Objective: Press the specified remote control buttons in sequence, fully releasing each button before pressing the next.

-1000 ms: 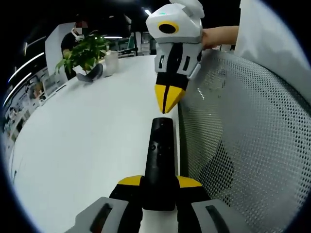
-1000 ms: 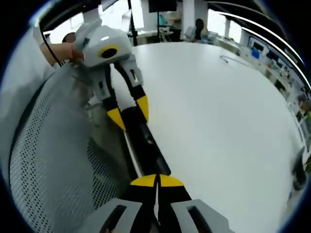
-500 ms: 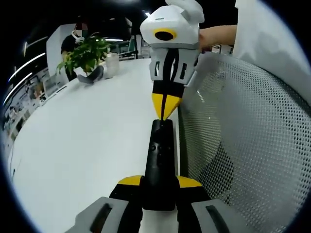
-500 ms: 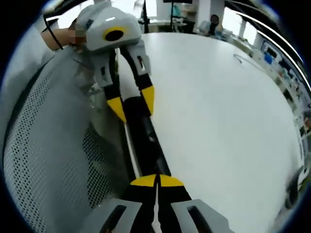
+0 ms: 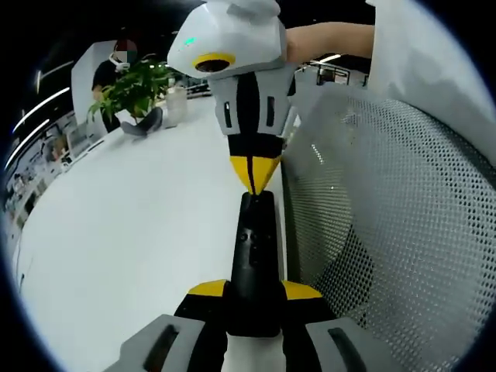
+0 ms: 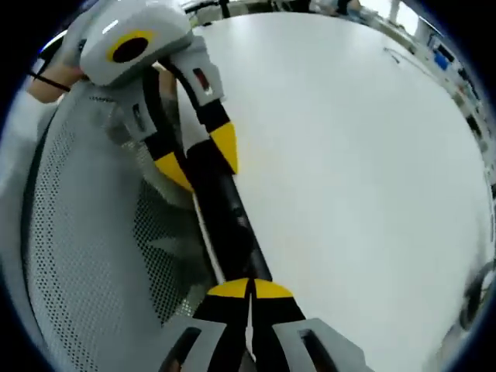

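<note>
A slim black remote [image 5: 254,256] lies lengthwise between the jaws of my left gripper [image 5: 254,291], which is shut on its near end, just above the white table's edge. My right gripper [image 5: 253,175] comes down from the top of the left gripper view, shut, with its yellow tips meeting the remote's far end. In the right gripper view the remote [image 6: 226,225] runs from my shut right gripper [image 6: 249,290] up to the left gripper [image 6: 198,158], whose yellow fingertips [image 6: 223,146] clamp its sides. The buttons under the right tips are hidden.
The white table [image 5: 139,209] spreads to the left. A grey mesh chair back [image 5: 387,232] stands close on the right, and also shows as mesh [image 6: 85,256]. A potted plant [image 5: 136,85] and a white cup [image 5: 177,101] sit at the far end, near a seated person.
My right gripper has swung in over the remote and come down until its shut tips meet the far end. The left gripper has kept hold of the remote.
</note>
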`<move>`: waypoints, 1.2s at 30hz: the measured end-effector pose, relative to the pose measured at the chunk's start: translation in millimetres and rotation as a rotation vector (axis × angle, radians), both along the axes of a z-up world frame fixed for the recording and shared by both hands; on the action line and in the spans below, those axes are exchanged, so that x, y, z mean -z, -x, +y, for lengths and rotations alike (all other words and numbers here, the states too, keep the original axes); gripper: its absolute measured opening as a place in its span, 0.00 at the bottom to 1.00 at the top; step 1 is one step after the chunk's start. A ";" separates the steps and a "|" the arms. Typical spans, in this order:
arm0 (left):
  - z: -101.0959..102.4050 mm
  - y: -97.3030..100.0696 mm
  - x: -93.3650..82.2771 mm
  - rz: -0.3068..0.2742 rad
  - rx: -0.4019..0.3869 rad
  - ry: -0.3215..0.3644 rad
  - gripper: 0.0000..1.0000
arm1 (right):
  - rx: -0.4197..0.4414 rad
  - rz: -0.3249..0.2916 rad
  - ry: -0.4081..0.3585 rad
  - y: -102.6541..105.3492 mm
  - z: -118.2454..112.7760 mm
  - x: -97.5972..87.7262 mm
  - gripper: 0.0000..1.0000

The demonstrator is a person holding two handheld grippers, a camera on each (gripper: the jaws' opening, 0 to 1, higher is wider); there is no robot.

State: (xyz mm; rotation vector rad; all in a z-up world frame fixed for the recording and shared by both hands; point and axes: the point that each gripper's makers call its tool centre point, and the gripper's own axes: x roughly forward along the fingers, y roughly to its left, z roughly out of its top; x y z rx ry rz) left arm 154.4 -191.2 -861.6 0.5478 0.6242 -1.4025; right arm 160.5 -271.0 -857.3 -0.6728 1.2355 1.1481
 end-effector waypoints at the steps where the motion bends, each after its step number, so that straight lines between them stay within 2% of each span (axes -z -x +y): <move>1: 0.1 0.0 0.0 0.000 0.000 0.001 0.24 | 0.026 -0.015 -0.033 0.1 -0.2 -0.6 0.00; 3: 0.1 0.0 0.0 0.000 0.001 0.001 0.24 | 0.071 -0.048 -0.091 0.3 0.0 -1.9 0.00; 4: 0.2 0.1 0.0 0.001 0.000 0.002 0.24 | 0.051 -0.087 -0.120 0.7 0.3 -2.4 0.00; 6: 0.3 0.2 0.0 0.001 0.001 0.002 0.24 | -0.046 -0.183 -0.158 2.1 1.2 -3.3 0.00; 8: 0.3 0.3 -0.1 0.001 0.000 0.003 0.24 | -0.059 -0.254 -0.190 3.6 0.6 -4.0 0.00; 9: 0.4 0.5 -0.2 0.000 0.001 0.003 0.24 | -0.062 -0.268 -0.197 4.1 0.1 -4.9 0.00; 11: 0.1 0.5 -0.3 -0.001 0.000 0.004 0.24 | -0.078 -0.259 -0.188 7.6 -1.5 -6.0 0.00; 13: -0.3 0.4 -0.3 -0.001 -0.001 0.004 0.24 | -0.066 -0.313 -0.222 -2.1 4.6 -17.1 0.00; 14: -0.2 0.4 -0.2 -0.001 -0.001 0.003 0.24 | -0.053 -0.319 -0.245 -4.4 8.0 -21.7 0.00; 15: -0.1 0.5 -0.2 -0.001 -0.001 0.004 0.24 | -0.031 -0.294 -0.275 -4.2 12.9 -25.3 0.00; 17: 0.0 0.7 -0.2 -0.002 0.000 0.003 0.24 | -0.016 -0.218 -0.279 1.9 16.2 -22.2 0.00; 20: 0.2 0.9 -0.1 -0.001 -0.002 0.004 0.24 | -0.065 -0.236 -0.223 0.4 13.0 -13.5 0.00; 21: 0.2 0.9 -0.1 -0.001 -0.003 0.004 0.24 | -0.092 -0.249 -0.182 1.1 9.4 -8.2 0.00; 25: 0.4 0.9 -0.1 -0.001 -0.002 0.004 0.24 | -0.093 -0.244 -0.199 4.5 13.2 -7.6 0.00; 30: 0.5 1.2 -0.1 -0.002 0.000 0.004 0.24 | -0.129 -0.252 -0.157 6.0 12.4 -1.9 0.00; 31: 0.4 1.1 -0.1 -0.002 0.001 0.004 0.24 | -0.162 -0.258 -0.151 5.4 12.3 -3.1 0.00; 36: 0.6 1.3 -0.1 -0.002 0.000 0.004 0.24 | -0.183 -0.257 -0.126 4.2 13.2 -2.1 0.00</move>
